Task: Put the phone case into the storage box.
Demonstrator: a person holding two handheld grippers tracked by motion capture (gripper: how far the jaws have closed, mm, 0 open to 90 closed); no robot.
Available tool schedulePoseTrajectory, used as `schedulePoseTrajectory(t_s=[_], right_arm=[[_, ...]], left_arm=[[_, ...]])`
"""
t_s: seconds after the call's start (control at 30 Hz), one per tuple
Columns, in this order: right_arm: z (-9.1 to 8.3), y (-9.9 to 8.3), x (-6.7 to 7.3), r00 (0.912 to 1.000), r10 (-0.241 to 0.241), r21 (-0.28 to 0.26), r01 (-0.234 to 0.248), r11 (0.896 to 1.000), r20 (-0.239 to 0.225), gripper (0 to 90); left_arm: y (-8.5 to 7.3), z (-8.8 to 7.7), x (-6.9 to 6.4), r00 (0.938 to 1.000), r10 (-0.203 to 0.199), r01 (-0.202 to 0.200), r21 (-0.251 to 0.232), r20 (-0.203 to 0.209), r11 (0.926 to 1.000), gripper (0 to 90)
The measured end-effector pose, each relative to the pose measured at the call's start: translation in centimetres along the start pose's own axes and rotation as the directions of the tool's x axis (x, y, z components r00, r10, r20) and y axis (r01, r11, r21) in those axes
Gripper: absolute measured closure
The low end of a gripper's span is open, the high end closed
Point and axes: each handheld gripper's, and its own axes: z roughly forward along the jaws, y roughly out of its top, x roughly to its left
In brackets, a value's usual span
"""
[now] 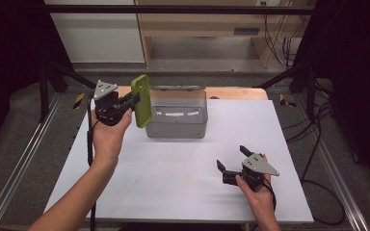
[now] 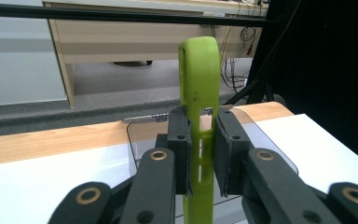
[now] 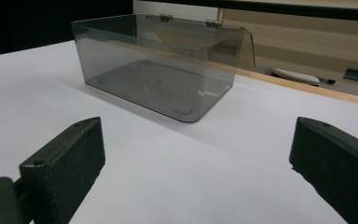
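Note:
A lime-green phone case point(image 1: 141, 100) stands upright in the air at the left edge of a clear grey plastic box point(image 1: 177, 113). My left gripper point(image 1: 134, 100) is shut on the case, gripping it from the left. In the left gripper view the black pads point(image 2: 179, 149) clamp the case's point(image 2: 199, 93) narrow edge on both sides, with the box point(image 2: 137, 140) behind and below. My right gripper point(image 1: 231, 158) rests low over the white table point(image 1: 173, 178) at the front right, jaws open and nothing between them. In the right gripper view point(image 3: 196, 172) the box point(image 3: 158, 70) sits ahead, lid hinged back.
The box's lid point(image 1: 178, 89) stands open at the back. A wooden strip point(image 1: 231, 92) runs along the table's far edge. Black frame legs point(image 1: 53, 77) and cables point(image 1: 318, 144) flank the table. Beyond stands a wooden desk point(image 1: 212, 24).

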Motion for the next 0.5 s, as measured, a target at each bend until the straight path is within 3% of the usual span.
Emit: schedulePoseTrajectory(t_s=[0.5], right_arm=[[0.03, -0.03, 0.04, 1.0000, -0.002, 0.002, 0.002, 1.000, 0.002, 3.7]], left_arm=[[0.22, 0.17, -0.16, 1.0000, 0.003, -0.003, 0.001, -0.002, 1.0000, 78.0]])
